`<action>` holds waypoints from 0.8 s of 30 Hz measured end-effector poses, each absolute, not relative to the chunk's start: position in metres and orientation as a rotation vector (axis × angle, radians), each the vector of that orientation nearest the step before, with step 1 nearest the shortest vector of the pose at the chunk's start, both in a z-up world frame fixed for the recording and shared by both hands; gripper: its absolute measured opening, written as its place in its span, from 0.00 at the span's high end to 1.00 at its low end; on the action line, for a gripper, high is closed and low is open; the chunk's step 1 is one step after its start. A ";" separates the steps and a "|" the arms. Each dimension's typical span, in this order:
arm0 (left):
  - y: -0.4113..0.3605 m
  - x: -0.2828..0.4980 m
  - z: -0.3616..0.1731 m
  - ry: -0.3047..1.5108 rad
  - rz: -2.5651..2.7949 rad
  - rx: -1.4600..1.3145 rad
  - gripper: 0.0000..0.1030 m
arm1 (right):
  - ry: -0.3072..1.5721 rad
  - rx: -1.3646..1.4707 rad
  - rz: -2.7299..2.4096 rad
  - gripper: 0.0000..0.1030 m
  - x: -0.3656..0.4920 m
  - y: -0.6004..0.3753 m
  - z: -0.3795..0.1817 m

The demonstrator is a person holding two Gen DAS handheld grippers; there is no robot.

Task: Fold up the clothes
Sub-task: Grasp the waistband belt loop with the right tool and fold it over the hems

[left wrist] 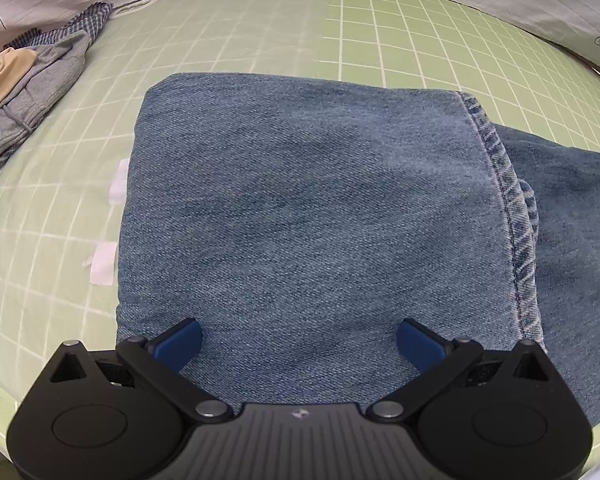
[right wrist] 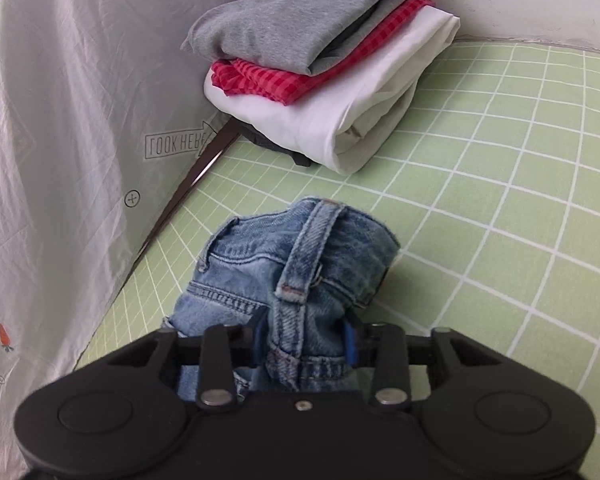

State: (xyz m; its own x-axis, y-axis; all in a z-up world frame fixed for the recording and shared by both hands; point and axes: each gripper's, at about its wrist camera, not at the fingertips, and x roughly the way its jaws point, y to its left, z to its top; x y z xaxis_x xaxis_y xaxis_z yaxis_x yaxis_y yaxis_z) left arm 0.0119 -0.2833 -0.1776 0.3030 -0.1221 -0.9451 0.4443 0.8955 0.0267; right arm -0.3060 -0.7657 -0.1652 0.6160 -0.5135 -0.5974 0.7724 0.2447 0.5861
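Green cloth with a white grid (left wrist: 260, 32) covers the work surface, and a pale grey sheet (right wrist: 60, 120) printed with small carrots and the words "LOOK HERE" hangs along its far and left edges.

From the left wrist view, a loose heap of unfolded clothes (left wrist: 32, 80) lies at the far left: something tan, a grey drawstring garment and a blue checked one. Two small white tape strips (left wrist: 105, 263) sit on the green cloth just beside the left edge of the jeans (left wrist: 300, 208). The jeans lie flat in the middle, folded over, with a stitched hem running down their right side and more denim spread out beyond it. The left gripper (left wrist: 299, 344) hangs above the near part of the denim, its blue pads wide apart with nothing pinched between them.

From the right wrist view, the right gripper (right wrist: 306, 340) is clamped on the bunched waistband of the jeans, a belt loop (right wrist: 304, 252) standing up just ahead of the pads. Far behind, a folded stack (right wrist: 320, 72) holds grey, red checked and white garments.
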 end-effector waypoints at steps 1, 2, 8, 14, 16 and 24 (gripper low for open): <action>-0.283 0.011 -0.178 1.204 -0.384 0.306 0.00 | 0.299 0.972 -0.890 0.76 -0.307 -0.763 -0.161; -0.284 0.009 -0.178 1.199 -0.384 0.304 0.00 | 0.299 0.943 -0.886 0.79 -0.305 -0.759 -0.155; -0.286 0.000 -0.180 1.163 -0.388 0.296 0.00 | 0.299 0.727 -0.829 0.81 -0.283 -0.732 -0.111; -0.289 -0.009 -0.182 1.144 -0.398 0.297 0.00 | 0.264 0.572 -0.689 0.81 -0.259 -0.700 -0.071; -0.287 -0.007 -0.183 1.144 -0.408 0.303 0.00 | 0.244 0.558 -0.631 0.81 -0.251 -0.689 -0.062; -0.289 -0.003 -0.182 1.144 -0.463 0.335 0.00 | 0.292 0.481 -0.389 0.81 -0.210 -0.624 -0.057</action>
